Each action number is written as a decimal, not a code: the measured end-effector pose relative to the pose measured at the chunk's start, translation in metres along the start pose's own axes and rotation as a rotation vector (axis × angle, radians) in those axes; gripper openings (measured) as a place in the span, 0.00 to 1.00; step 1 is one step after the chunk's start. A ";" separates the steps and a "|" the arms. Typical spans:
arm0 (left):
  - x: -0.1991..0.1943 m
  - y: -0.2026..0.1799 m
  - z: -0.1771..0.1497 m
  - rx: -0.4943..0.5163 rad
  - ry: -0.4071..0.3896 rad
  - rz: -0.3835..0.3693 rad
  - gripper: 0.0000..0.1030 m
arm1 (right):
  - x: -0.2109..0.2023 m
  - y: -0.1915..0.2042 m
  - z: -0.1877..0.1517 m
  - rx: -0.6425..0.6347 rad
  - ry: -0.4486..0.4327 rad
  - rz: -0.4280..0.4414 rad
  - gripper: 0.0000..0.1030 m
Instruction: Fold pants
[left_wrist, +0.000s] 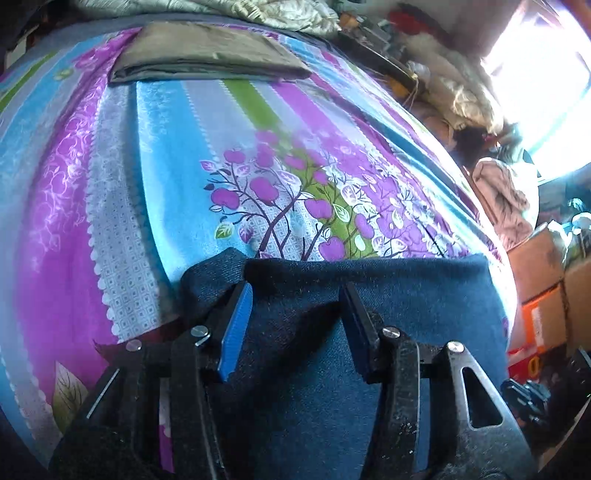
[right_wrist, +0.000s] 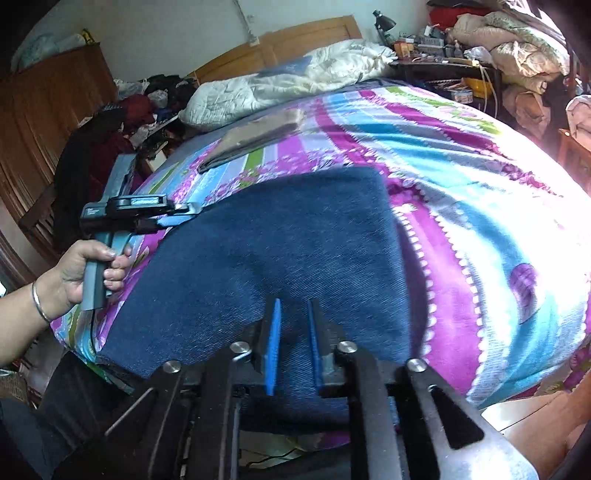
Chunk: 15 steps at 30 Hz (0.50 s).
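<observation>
Dark blue denim pants (left_wrist: 369, 295) lie folded flat on the striped bedsheet near the bed's front edge. My left gripper (left_wrist: 297, 295) hovers open just over their far edge, and cloth shows between the blue pads (left_wrist: 238, 325) without being pinched. A corner of the denim bulges up beside the left pad. In the right wrist view the pants (right_wrist: 288, 236) spread ahead of my right gripper (right_wrist: 294, 306), whose pads stand a small gap apart above the cloth. A hand (right_wrist: 92, 269) holds the left gripper (right_wrist: 184, 212) at the pants' left edge.
A folded olive-grey garment (left_wrist: 207, 51) (right_wrist: 255, 136) lies farther up the sheet (left_wrist: 110, 184). A white quilt (right_wrist: 280, 85) is bunched at the headboard. Cluttered shelves, boxes (left_wrist: 546, 295) and piled clothes flank the bed. A wooden wardrobe (right_wrist: 48, 122) stands on the left.
</observation>
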<state>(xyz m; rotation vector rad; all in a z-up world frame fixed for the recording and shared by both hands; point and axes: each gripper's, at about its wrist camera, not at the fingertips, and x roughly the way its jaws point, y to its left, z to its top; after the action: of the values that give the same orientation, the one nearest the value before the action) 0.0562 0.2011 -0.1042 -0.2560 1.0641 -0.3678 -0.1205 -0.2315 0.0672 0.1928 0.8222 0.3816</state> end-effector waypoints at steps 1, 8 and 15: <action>-0.010 0.002 -0.001 -0.023 -0.015 -0.039 0.47 | -0.007 -0.008 0.003 0.006 -0.026 0.004 0.39; -0.064 0.029 -0.058 -0.035 -0.015 -0.163 0.66 | 0.014 -0.050 0.021 0.012 0.040 0.119 0.45; -0.047 0.036 -0.077 -0.055 0.059 -0.212 0.66 | 0.054 -0.084 0.021 0.115 0.150 0.214 0.48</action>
<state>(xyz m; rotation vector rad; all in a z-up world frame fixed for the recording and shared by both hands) -0.0259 0.2510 -0.1159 -0.4106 1.1095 -0.5393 -0.0501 -0.2868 0.0193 0.3647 0.9757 0.5552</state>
